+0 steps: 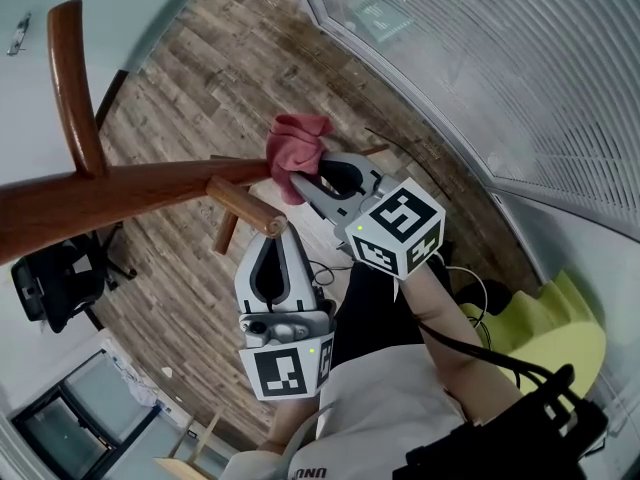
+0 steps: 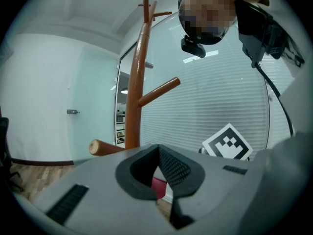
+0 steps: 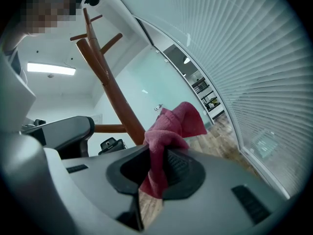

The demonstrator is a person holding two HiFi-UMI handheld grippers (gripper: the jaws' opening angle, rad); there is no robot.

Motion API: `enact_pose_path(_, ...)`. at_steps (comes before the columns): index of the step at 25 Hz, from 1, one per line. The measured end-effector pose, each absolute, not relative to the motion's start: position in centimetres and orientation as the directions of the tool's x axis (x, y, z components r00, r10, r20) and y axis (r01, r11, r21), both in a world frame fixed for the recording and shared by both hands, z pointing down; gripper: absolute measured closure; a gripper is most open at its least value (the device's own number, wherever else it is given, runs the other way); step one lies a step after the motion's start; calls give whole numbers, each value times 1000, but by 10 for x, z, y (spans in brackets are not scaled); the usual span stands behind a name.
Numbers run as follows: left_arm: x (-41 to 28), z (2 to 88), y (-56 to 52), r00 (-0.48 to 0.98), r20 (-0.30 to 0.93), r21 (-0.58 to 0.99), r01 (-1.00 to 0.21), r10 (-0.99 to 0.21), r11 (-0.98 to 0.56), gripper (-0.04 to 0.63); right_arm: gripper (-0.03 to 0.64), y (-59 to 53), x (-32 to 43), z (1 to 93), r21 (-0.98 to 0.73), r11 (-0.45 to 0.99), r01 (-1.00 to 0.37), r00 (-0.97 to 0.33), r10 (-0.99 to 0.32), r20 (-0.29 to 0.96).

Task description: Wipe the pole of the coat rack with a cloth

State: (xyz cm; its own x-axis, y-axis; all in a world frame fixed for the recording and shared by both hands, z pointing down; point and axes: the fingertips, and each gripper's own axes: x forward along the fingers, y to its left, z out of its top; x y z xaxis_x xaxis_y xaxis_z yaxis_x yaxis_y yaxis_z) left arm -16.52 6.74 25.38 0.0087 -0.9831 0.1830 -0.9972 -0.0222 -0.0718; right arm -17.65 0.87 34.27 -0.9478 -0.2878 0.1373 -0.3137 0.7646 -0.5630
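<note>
The brown wooden pole (image 1: 120,190) of the coat rack runs across the head view from the left, with one peg (image 1: 75,88) rising from it and a shorter peg (image 1: 245,208) pointing toward me. My right gripper (image 1: 298,183) is shut on a red cloth (image 1: 297,146), which bunches up right at the pole. In the right gripper view the cloth (image 3: 172,126) hangs from the jaws (image 3: 156,148) just in front of the pole (image 3: 110,84). My left gripper (image 1: 280,233) is shut and empty, its tips just beside the short peg's end (image 2: 98,147).
A black office chair (image 1: 55,280) stands on the wood floor (image 1: 190,98) behind the pole. A glass wall with blinds (image 1: 500,58) runs along the right. A yellow-green seat (image 1: 565,333) is at the lower right, and a thin cable (image 1: 410,153) lies by the wall.
</note>
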Motion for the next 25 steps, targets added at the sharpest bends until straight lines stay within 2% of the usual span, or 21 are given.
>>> enact_pose_path(25, -168, 279, 63, 32, 237, -22, -999, -971, -38, 583, 543, 12, -176, 376, -592, 729, -344, -939, -286, 194)
